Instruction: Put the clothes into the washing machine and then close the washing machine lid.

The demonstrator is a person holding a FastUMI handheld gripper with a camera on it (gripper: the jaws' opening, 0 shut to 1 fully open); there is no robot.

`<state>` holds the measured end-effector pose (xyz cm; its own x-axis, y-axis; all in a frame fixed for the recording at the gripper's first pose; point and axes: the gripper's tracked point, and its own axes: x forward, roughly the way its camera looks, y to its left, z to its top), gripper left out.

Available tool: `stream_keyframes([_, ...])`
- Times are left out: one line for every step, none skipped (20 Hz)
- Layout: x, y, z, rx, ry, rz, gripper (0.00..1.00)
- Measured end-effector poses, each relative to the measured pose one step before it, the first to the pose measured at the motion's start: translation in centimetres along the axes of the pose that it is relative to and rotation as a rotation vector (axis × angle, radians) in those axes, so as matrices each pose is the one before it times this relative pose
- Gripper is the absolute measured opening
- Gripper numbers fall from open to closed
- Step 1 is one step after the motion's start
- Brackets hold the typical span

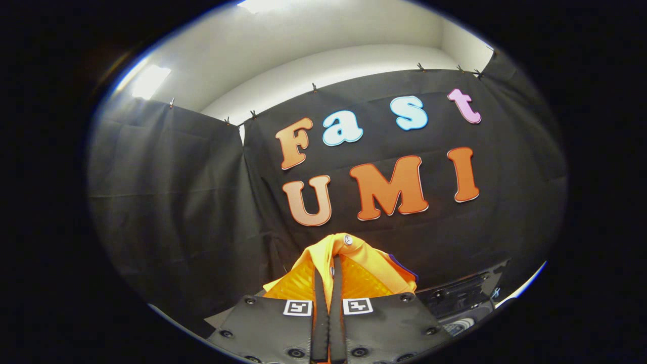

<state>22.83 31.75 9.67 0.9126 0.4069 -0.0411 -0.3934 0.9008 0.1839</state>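
Observation:
My gripper [327, 275] is shut on an orange garment [349, 258], with both fingers [319, 293] pressed close together on the cloth. The fabric bunches up between and just ahead of the fingers, and a small white button shows at its top. A sliver of purple cloth peeks out at the garment's right side. The garment is lifted, with the booth's black wall behind it. Beyond the right finger, low down, lies a dark part of the washing machine [462, 290] with a recessed handle-like slot.
Black cloth walls [167, 202] close the space ahead and to the left, clipped along their top edge. Above them runs a white wall and ceiling with a bright light [149, 81] at the upper left.

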Motion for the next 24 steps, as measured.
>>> stream_keyframes([-0.307,-1.216,0.671,-0.01338,-0.00623,-0.0158,0.09])
stream_keyframes([-0.268,-1.303,0.516,-0.01116,-0.00078,-0.01826,0.09])
stream_keyframes([-0.2,-1.424,0.536,-0.00816,-0.00603,-0.0203,0.09])
stream_keyframes([-0.347,-1.372,0.419,-0.00826,-0.00399,-0.02128,0.09])
stream_keyframes([-0.372,-1.397,0.437,-0.00782,-0.00401,-0.01717,0.09])
stream_keyframes([-0.311,-1.418,0.38,-0.00836,-0.00396,-0.02018,0.09])
stream_keyframes([-0.285,-1.356,0.229,-0.00767,-0.00042,-0.01742,0.09])
stream_keyframes([-0.203,-1.222,0.217,-0.00373,0.00064,-0.01707,0.09])
stream_keyframes([-0.149,-1.13,0.152,-0.00123,0.00085,-0.01276,0.09])
stream_keyframes([-0.197,-1.161,0.169,-0.00283,-0.00101,-0.01362,0.09])
stream_keyframes([-0.121,-1.281,-0.115,-0.00421,0.0004,-0.01421,0.09])
stream_keyframes([-0.015,-1.053,-0.336,-0.00716,0.00509,-0.0106,0.09])
stream_keyframes([0.043,-1.132,-0.608,-0.0053,0.00506,-0.01209,0.09])
stream_keyframes([-0.041,-0.978,-0.644,-0.00069,0.00607,-0.00756,0.09])
stream_keyframes([0.14,-1.003,-0.928,0.00513,0.00596,-0.00633,0.09])
stream_keyframes([0.264,-0.96,-1.171,0.00674,0.0097,-0.00831,0.09])
stream_keyframes([0.441,-0.986,-1.422,0.0045,0.01425,-0.00706,0.09])
stream_keyframes([0.415,-0.841,-1.57,0.00054,0.01609,-0.00228,0.09])
stream_keyframes([0.393,-0.776,-1.52,-0.00195,0.01391,-0.00342,0.09])
stream_keyframes([0.523,-0.619,-1.431,0.00247,0.0105,-0.00019,0.09])
stream_keyframes([0.598,-0.501,-1.447,0.00809,0.01227,0.00166,0.09])
stream_keyframes([0.589,-0.513,-1.296,0.01014,0.01002,-0.00076,0.09])
stream_keyframes([0.515,-0.468,-0.944,0.01161,0.00559,-0.00063,0.09])
stream_keyframes([0.347,-0.362,-0.601,0.00761,0.00006,0.00128,0.09])
